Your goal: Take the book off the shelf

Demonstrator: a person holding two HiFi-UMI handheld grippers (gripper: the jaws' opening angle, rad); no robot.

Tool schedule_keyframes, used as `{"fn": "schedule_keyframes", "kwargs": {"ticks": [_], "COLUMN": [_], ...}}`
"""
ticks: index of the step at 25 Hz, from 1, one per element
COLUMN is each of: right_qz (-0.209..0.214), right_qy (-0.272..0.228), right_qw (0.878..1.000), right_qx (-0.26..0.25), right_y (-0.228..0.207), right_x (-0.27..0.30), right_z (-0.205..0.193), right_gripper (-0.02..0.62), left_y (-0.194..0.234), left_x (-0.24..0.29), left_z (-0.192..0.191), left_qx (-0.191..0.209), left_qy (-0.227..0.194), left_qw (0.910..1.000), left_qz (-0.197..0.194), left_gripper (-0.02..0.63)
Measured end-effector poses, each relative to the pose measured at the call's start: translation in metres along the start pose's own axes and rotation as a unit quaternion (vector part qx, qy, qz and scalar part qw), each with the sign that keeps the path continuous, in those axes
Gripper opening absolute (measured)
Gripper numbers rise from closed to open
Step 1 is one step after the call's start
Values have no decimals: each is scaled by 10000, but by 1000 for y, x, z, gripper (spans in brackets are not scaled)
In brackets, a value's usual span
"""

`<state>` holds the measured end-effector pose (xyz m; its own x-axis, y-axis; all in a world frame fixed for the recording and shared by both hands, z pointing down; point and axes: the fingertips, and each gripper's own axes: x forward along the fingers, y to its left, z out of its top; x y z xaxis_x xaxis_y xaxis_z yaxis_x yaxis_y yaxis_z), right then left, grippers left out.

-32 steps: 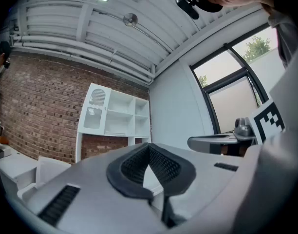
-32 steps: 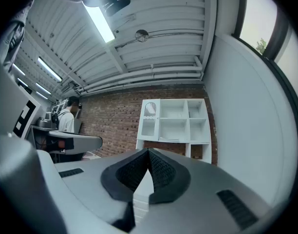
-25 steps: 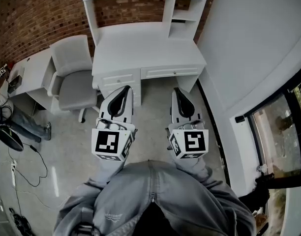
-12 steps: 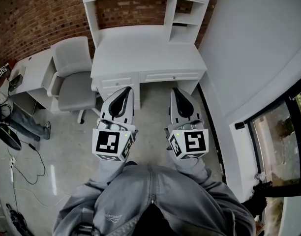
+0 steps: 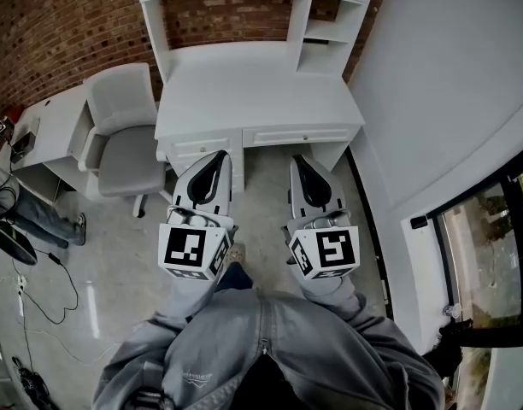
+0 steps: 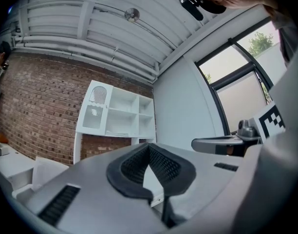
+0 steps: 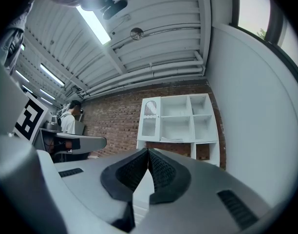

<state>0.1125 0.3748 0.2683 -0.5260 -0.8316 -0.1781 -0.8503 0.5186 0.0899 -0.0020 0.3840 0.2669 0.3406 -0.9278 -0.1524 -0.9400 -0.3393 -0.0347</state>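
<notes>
Open floor (image 5: 260,196) leads to the desk (image 5: 253,92) below the shelf (image 7: 178,117); a chair (image 5: 125,139) stands left.

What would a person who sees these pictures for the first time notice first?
The left gripper and the right gripper, both shut and empty, fill the head view's lower middle. Ahead, a white desk with a shelf hutch stands against a brick wall, a grey chair at its left.

The shelf (image 7: 176,123) stands on the back of the desk (image 5: 253,84), against the brick wall (image 5: 65,24). A book (image 7: 174,139) lies in its lower middle compartment. A chair (image 5: 125,135) stands just left of the desk, with a second table (image 5: 52,118) further left.
</notes>
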Motion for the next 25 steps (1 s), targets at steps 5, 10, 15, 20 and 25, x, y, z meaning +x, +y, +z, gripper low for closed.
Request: {"fn": "schedule_keyframes", "kwargs": {"ticks": [5,10,15,20,25], "right_qz": [10,-112,-309,-485,-655], "right_qy": [18,8,38,142,188], "right_qw": [10000,9999,9995,9987,9977], "right_qx": [-1,26,42,16,61], "right_y": [-9,-22,-36,-46,-50], "right_x": [50,106,157,193,216], "right_z": [-12,-19,-26,-38,-49], "right_gripper": [28,27,28,28,28], "left_y": [29,63,97,124,141], "left_x": [41,87,132,166,188], "left_z": [-6,-10,-14,-28,-37], "left_qx": [23,59,12,-92,-150], "left_qy": [-31,-26,-33,36,51], "left_qw": [10000,9998,9993,9986,9974], "left_qz": [-69,-213,-365,-525,-703], "left_gripper": [5,5,4,5,5]}}
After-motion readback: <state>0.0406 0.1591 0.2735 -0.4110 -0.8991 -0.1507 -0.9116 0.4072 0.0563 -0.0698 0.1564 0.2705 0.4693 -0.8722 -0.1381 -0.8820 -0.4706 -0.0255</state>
